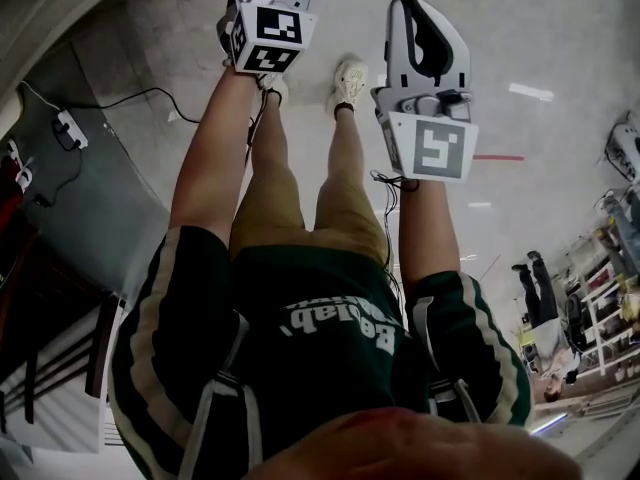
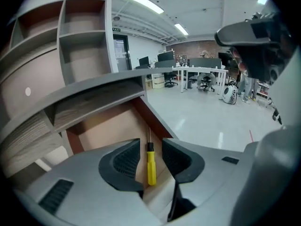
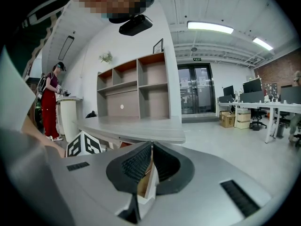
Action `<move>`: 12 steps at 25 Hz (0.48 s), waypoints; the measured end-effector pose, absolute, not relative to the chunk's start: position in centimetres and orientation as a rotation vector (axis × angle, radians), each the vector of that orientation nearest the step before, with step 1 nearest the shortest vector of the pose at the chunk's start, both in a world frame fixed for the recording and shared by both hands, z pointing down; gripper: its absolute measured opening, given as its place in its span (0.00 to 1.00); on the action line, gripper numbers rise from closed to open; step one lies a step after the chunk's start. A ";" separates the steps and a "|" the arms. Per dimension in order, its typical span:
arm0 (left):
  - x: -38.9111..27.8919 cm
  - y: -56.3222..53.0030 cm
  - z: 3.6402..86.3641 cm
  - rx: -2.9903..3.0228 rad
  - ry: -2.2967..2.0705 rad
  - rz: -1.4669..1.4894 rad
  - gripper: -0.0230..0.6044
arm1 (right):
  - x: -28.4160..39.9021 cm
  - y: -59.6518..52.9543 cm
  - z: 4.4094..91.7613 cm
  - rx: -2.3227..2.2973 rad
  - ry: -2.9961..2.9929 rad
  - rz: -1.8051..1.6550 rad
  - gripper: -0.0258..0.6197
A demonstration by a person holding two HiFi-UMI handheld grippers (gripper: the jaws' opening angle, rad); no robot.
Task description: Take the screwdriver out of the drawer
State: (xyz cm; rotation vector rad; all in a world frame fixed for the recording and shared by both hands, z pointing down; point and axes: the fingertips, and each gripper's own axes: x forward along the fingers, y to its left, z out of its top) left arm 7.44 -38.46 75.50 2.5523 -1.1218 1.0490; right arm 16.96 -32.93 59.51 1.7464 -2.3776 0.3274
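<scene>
A yellow-handled screwdriver point(image 2: 151, 166) lies inside the open wooden drawer point(image 2: 106, 128), its thin shaft pointing away along the drawer's right wall. My left gripper point(image 2: 150, 144) is open just above it, so the screwdriver shows in the gap between the two dark ribbed pads point(image 2: 124, 161), which do not touch it. My right gripper point(image 3: 151, 149) is shut with nothing held; a sliver of the drawer's edge shows past its pads. In the head view both marker cubes point(image 1: 268, 33) point(image 1: 435, 146) are raised in front of the person, and the left jaws are cut off at the top edge.
The drawer hangs under a grey desk top point(image 2: 94, 91) beside a tall open shelf unit point(image 2: 70, 41). Office desks and chairs point(image 2: 197, 76) stand across the pale floor. A person in red point(image 3: 49, 102) stands at a counter. Cables point(image 1: 130, 98) lie on the floor left.
</scene>
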 end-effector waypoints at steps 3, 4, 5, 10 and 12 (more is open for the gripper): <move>7.3 -38.6 77.3 2.519 -1.135 1.088 0.28 | 17.0 -32.6 60.1 1.731 -2.373 0.333 0.10; 7.2 -38.6 77.7 2.509 -1.136 1.103 0.28 | 17.1 -32.5 60.2 1.728 -2.371 0.335 0.10; 7.1 -38.7 78.1 2.499 -1.137 1.116 0.28 | 17.1 -32.5 60.2 1.726 -2.369 0.336 0.10; 6.8 -39.2 79.6 2.444 -1.152 1.153 0.28 | 17.4 -32.5 60.7 1.720 -2.363 0.339 0.10; 7.1 -39.2 80.1 2.424 -1.152 1.168 0.28 | 17.7 -32.4 60.6 1.714 -2.362 0.349 0.10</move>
